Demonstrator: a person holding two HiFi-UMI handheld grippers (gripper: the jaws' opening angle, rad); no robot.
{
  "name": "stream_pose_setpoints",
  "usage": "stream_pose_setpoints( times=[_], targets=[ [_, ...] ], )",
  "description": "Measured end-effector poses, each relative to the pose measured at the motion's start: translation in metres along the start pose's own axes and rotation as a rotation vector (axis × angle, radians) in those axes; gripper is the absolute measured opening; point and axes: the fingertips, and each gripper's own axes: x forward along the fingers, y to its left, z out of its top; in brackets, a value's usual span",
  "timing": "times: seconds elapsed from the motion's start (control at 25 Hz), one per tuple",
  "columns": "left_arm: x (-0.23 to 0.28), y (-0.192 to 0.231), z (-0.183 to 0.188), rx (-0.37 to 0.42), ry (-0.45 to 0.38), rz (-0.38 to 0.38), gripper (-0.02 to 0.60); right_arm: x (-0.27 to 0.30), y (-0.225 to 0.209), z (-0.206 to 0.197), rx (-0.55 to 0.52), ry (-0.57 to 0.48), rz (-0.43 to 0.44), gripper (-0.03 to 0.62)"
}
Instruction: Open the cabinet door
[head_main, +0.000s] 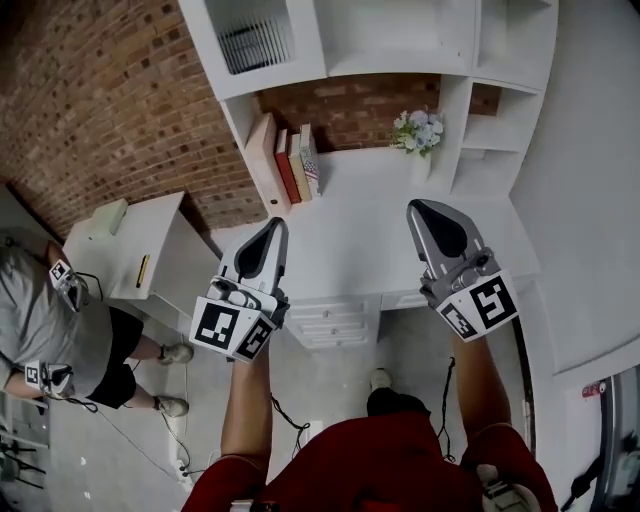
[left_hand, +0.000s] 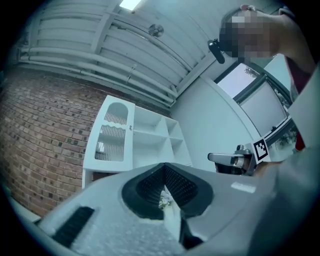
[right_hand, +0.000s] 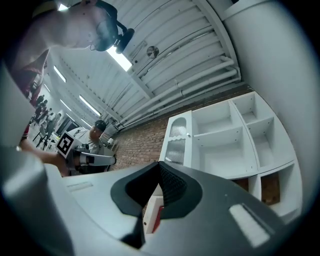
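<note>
While cabinet door (head_main: 255, 40) sits closed at upper left of head view, task not begun: door untouched, reach and pull all left. My left gripper (head_main: 268, 232) and right gripper (head_main: 428, 215) both clenched, empty, mid-frame over desk (head_main: 350, 245), well apart from door.

- The grey right gripper (right_hand: 160, 172) holds its black ribbed fingers (right_hand: 176, 189) pressed together, with nothing between them.
- Beyond them stands a tall white cabinet of open shelves (right_hand: 227, 150).
- At the cabinet's left edge, a narrow ribbed-glass door (right_hand: 176, 145) with a small knob (right_hand: 189, 135) is closed.
- A red-brown brick wall (right_hand: 137, 145) lies to its left.
- The left gripper (right_hand: 111, 159) shows at far left.
</note>
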Motion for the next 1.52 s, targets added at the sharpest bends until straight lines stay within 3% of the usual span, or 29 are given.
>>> stream_pose_setpoints(
  times=[0.2,0.4,0.64,1.08,1.36,1.52],
  targets=[
    [0.095,0.045,-0.005,0.008,-0.020,0.046,0.002,0.054,-0.086,-0.026,0.016,-0.015,0.036,0.012],
    [0.161,0.082,0.000,0.023,-0.028,0.074,0.000,0.100,-0.137,-0.047,0.037,-0.015,0.069,0.012],
    [0.214,0.113,0.011,0.053,-0.032,0.061,0.002,0.139,-0.164,-0.055,0.063,-0.026,0.081,0.012],
    [0.291,0.156,0.048,0.109,-0.062,0.001,0.002,0.197,-0.208,-0.010,-0.001,-0.059,0.048,0.012],
    [0.334,0.195,0.082,0.111,-0.084,0.023,0.000,0.227,-0.222,-0.005,-0.009,-0.021,0.055,0.012],
    [0.361,0.211,0.104,0.167,-0.085,0.045,0.002,0.239,-0.228,-0.002,-0.039,-0.005,0.057,0.012]
  ],
)
